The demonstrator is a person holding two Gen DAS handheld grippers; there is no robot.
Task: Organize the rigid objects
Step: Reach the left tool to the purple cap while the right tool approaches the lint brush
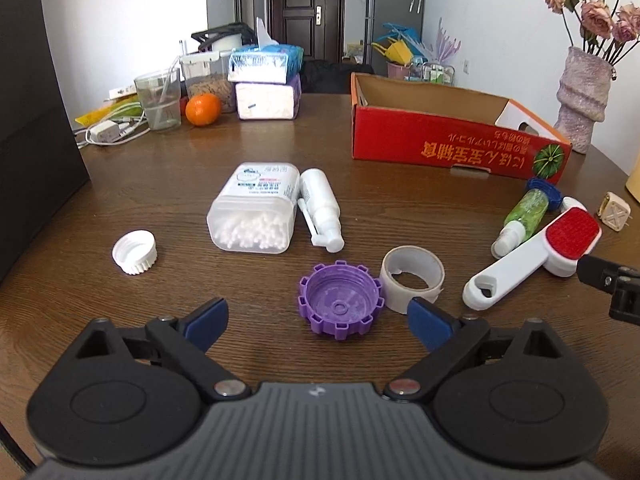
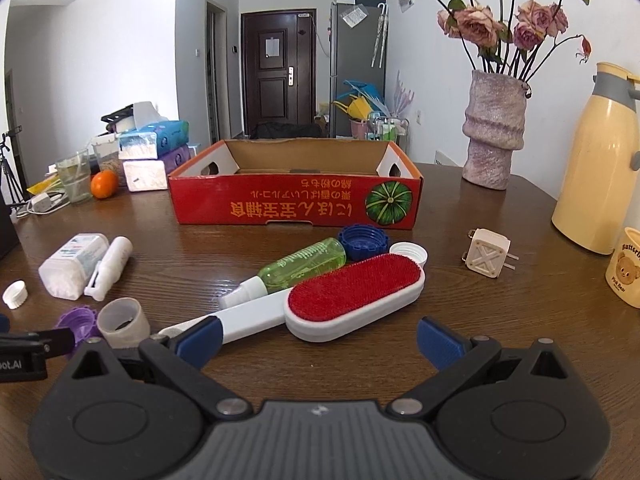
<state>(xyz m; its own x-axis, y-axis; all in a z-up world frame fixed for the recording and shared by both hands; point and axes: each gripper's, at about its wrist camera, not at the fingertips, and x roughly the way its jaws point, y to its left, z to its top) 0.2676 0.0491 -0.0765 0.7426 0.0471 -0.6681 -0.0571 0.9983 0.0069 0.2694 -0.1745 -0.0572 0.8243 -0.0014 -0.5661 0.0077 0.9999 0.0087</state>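
My left gripper is open and empty, just in front of a purple toothed cap lying open side up. A tape roll lies to its right, a cotton swab box and a white spray bottle behind it, a white cap to the left. My right gripper is open and empty, close before a red and white lint brush. Behind the brush lie a green spray bottle, a blue cap and a white cap. An open red cardboard box stands beyond.
A plug adapter lies right of the brush. A vase of roses, a yellow thermos and a bear cup stand at the right. Tissue packs, an orange, a glass and a charger stand at the far left.
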